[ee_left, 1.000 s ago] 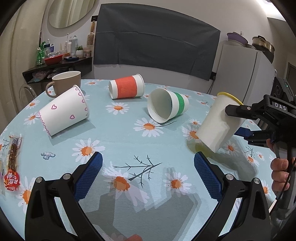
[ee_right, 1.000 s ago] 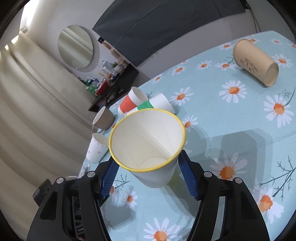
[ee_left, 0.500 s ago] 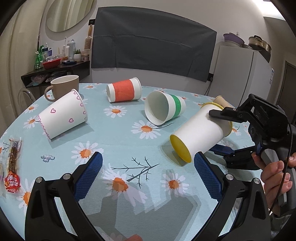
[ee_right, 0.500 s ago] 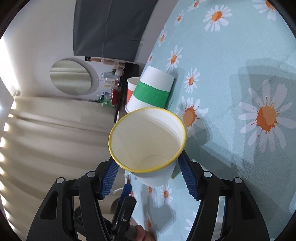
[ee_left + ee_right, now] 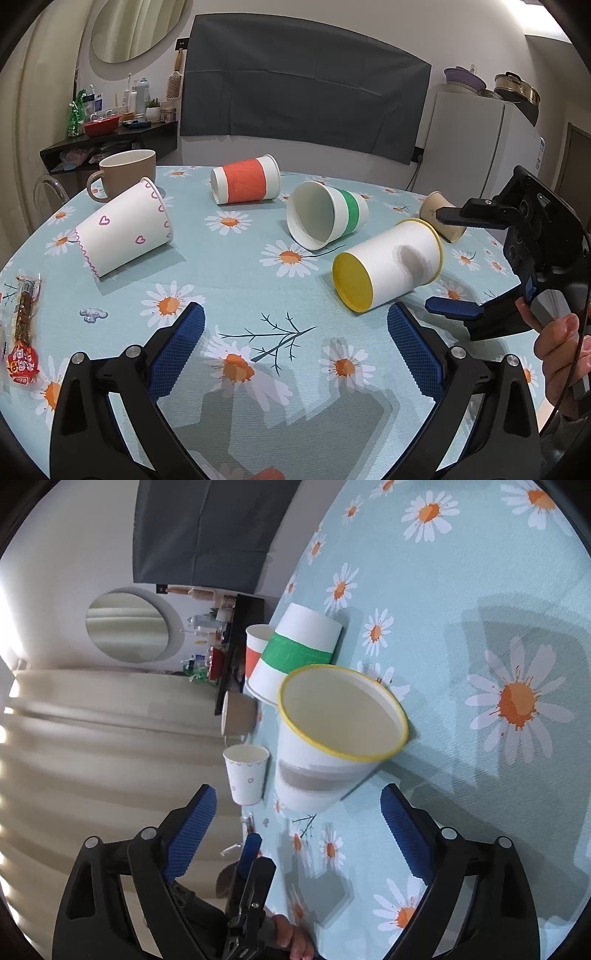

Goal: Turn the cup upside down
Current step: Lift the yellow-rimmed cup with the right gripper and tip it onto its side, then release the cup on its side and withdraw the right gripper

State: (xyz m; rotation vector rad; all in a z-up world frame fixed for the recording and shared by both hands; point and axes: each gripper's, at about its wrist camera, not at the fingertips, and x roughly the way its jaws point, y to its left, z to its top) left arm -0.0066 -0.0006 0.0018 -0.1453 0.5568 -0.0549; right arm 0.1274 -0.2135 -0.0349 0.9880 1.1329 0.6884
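Left wrist view: a white paper cup with a yellow rim [image 5: 395, 266] lay on its side on the daisy-print surface [image 5: 240, 284], at about 2 o'clock from the middle of the frame, its yellow base facing the camera. The left gripper [image 5: 293, 347] hovered low over the surface, fingers spread wide and holding nothing. At 3 o'clock the right gripper [image 5: 448, 264], held in a person's hand [image 5: 561, 354], was released: one finger stood above the cup and one below it, neither touching it.

Around the cup lay others on their sides: a green-banded cup [image 5: 327, 216] just beside it at 12 o'clock, a red-banded cup [image 5: 245, 183] farther back, a heart-patterned cup [image 5: 123, 230] at 9 o'clock, and a tan cup [image 5: 441, 218] behind the right gripper. A brown mug [image 5: 123, 173] stood upright at 10 o'clock. A snack packet [image 5: 22, 332] lay at the surface's left edge.

Right wrist view: rolled sideways, the camera looked into the yellow-rimmed cup's open mouth [image 5: 341, 716]. The cup sat ahead of the open blue fingers [image 5: 192, 825], clear of both.
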